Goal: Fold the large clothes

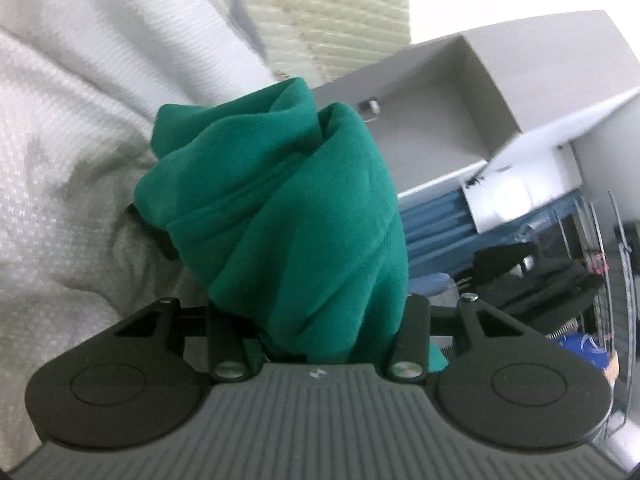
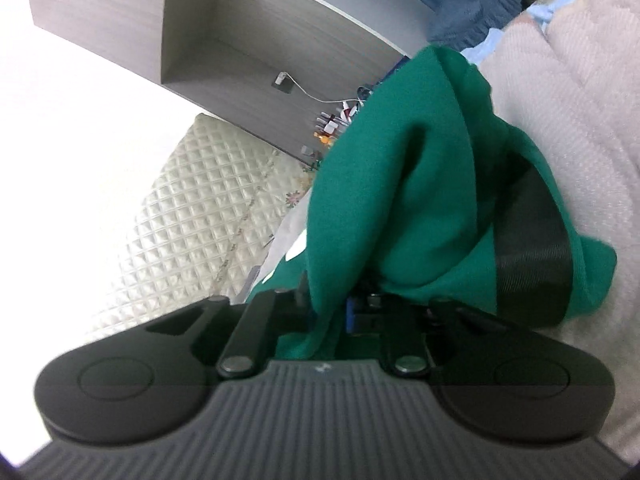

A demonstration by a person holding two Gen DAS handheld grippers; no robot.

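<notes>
A green garment (image 1: 280, 200) is bunched up thickly in my left gripper (image 1: 264, 216), which is shut on it. The cloth drapes over both fingers, and only one black fingertip (image 1: 154, 236) pokes out at its left side. In the right wrist view the same green garment (image 2: 380, 184) hangs in folds through my right gripper (image 2: 452, 216), which is shut on a fold of it. The right black finger (image 2: 528, 256) shows against the cloth; the left one is hidden. Both views are rolled sideways, with the cloth lifted off the white bed cover (image 1: 60, 128).
A white textured bed cover (image 2: 580, 120) lies beside the garment. A quilted cream headboard (image 2: 180, 208) and a grey open wall shelf (image 1: 440, 92) stand behind. Blue curtains (image 1: 432, 220) and dark clutter (image 1: 540, 272) are at the right of the left wrist view.
</notes>
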